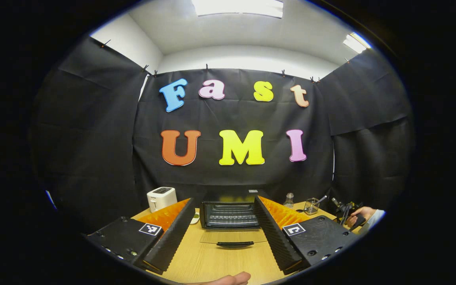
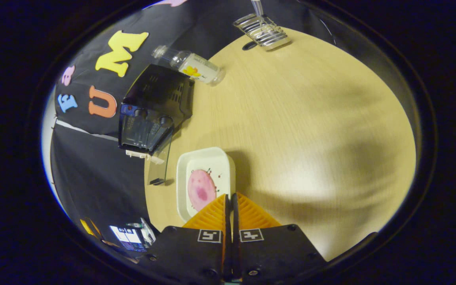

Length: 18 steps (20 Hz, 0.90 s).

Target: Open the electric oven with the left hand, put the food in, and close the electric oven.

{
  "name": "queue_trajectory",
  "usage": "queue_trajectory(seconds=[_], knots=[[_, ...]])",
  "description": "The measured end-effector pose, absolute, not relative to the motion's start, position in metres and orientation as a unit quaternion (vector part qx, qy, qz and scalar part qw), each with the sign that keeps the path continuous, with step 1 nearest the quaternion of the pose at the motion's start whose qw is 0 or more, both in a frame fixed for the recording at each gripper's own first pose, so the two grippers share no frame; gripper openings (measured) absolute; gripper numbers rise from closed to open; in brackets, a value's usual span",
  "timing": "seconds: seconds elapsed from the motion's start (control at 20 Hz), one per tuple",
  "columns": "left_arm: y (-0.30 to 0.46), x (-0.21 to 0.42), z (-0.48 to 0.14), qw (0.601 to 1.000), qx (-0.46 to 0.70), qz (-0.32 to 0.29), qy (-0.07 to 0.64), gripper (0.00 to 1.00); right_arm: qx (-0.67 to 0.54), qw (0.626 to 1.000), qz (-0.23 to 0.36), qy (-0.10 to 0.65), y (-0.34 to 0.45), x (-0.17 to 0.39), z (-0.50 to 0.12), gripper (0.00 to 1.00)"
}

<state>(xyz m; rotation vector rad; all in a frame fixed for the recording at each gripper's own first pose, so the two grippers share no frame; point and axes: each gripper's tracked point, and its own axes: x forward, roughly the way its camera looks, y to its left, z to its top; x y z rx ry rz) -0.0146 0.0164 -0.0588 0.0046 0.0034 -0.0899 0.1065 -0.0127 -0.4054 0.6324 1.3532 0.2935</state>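
A: In the left gripper view we see our left gripper (image 1: 225,206) with its two orange ridged fingers spread wide and nothing between them. Straight ahead stands the small black electric oven (image 1: 230,209) on the pale wooden table (image 1: 212,261), its glass door (image 1: 234,237) folded down flat toward us, the wire rack inside in plain sight.

B: And the food?

A: In the right gripper view we find the square white plate (image 2: 183,174) with the round pink slice of food (image 2: 201,189) on it, lying on the table just beside the oven's lowered door. Our right gripper (image 2: 230,198) has its orange fingers pressed together at the near edge of that plate; we cannot tell whether they pinch the rim or merely meet above it.

B: What else do we see around?

A: A white toaster (image 1: 161,198) left of the oven, a clear plastic bottle (image 2: 190,65) right behind the oven, and a wire mesh holder (image 2: 261,31) farther along the table. In the left gripper view a hand (image 1: 360,215) shows at the right edge.
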Motion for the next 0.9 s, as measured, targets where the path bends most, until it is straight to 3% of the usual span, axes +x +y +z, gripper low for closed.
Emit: queue_trajectory(seconds=[0.25, 0.55, 0.6, 0.9], knots=[[0.016, -0.018, -0.068, 0.999, 0.026, -0.044, 0.006, 0.95, 0.271, 0.753, 0.136, 0.584, -0.003, 0.108, -0.361, 0.0], [0.009, -0.018, -0.079, 0.998, 0.04, -0.054, 0.001, 0.95, 0.244, 0.763, 0.157, 0.577, 0.052, 0.108, -0.333, 0.0], [0.009, -0.017, -0.081, 0.997, 0.041, -0.058, 0.004, 0.95, 0.241, 0.764, 0.16, 0.577, 0.061, 0.109, -0.328, 0.04], [0.037, -0.008, -0.094, 0.999, 0.023, -0.032, 0.018, 0.96, 0.237, 0.758, 0.171, 0.583, 0.134, 0.119, -0.332, 0.0]])
